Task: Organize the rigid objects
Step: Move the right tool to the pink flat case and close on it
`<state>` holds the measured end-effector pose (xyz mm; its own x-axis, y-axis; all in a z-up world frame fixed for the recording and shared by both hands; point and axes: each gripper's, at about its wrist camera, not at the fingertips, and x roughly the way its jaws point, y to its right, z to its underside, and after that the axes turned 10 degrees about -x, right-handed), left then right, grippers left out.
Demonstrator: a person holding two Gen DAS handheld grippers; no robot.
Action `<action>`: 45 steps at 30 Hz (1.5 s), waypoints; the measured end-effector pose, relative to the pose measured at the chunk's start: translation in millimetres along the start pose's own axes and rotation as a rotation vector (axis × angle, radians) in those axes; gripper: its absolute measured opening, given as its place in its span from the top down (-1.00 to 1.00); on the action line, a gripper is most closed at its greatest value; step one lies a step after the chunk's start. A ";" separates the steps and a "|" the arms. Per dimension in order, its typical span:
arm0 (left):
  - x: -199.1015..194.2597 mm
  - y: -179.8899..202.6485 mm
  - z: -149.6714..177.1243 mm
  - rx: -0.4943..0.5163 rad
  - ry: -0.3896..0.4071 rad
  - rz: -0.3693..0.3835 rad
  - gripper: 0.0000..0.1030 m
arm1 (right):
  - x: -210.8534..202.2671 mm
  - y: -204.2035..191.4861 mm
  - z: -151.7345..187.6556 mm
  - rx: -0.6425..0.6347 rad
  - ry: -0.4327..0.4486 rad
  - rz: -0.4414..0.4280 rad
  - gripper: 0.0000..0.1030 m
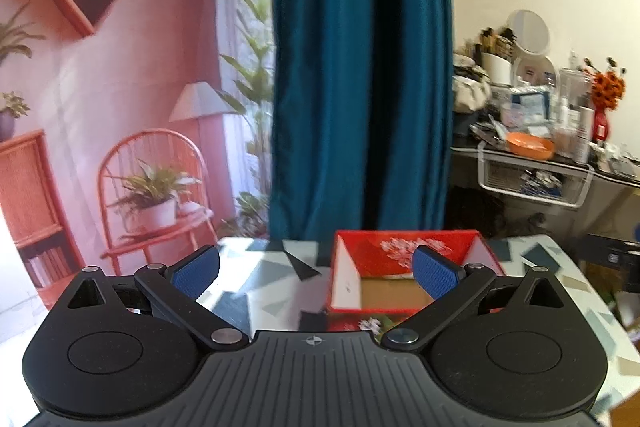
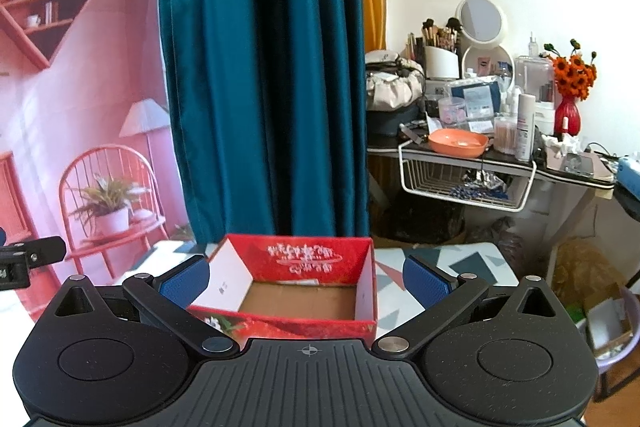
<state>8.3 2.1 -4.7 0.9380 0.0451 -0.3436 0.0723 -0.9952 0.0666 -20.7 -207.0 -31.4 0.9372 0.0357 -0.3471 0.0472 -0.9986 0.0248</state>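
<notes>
Red cardboard box sits open-topped on the patterned table, and both tools are up above the near edge looking over it. Right gripper has its blue pads spread wide, one either side of the box in the right wrist view, nothing between them but the box's open top farther on; whether they touch the box walls, I cannot tell. Inside the box: white side walls, a brown cardboard floor, a red far wall with white print.

Left gripper is wide apart too, holding nothing. From its camera the box lies to the right of centre, with the right-hand pad overlapping its far right corner in the picture. The tabletop shows grey, teal and white geometric patches to the left of the box.

Beyond the table's far edge hangs a teal curtain. Far left, a pink printed backdrop with a chair and shelves. Far right, a cluttered dressing table carrying an orange bowl, a round mirror and a red vase of orange flowers, a wire basket hanging beneath.
</notes>
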 end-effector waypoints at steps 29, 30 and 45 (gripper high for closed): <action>158.0 -4.2 153.5 0.032 -0.261 0.045 -1.00 | 169.4 7.2 185.9 0.014 -0.147 -0.006 -0.99; 160.2 -4.8 155.7 0.022 -0.276 0.045 -1.00 | 170.7 6.3 189.3 0.018 -0.158 -0.017 -0.99; 184.6 -12.0 175.6 -0.030 -0.382 0.077 -1.00 | 184.5 -0.3 202.3 0.028 -0.197 -0.118 -0.99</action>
<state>121.0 7.0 -233.4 0.7480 -0.0710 -0.6599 0.0216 -0.9911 0.1311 82.2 -208.2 -285.1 0.8398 0.1462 -0.5229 0.1398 -0.9888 -0.0520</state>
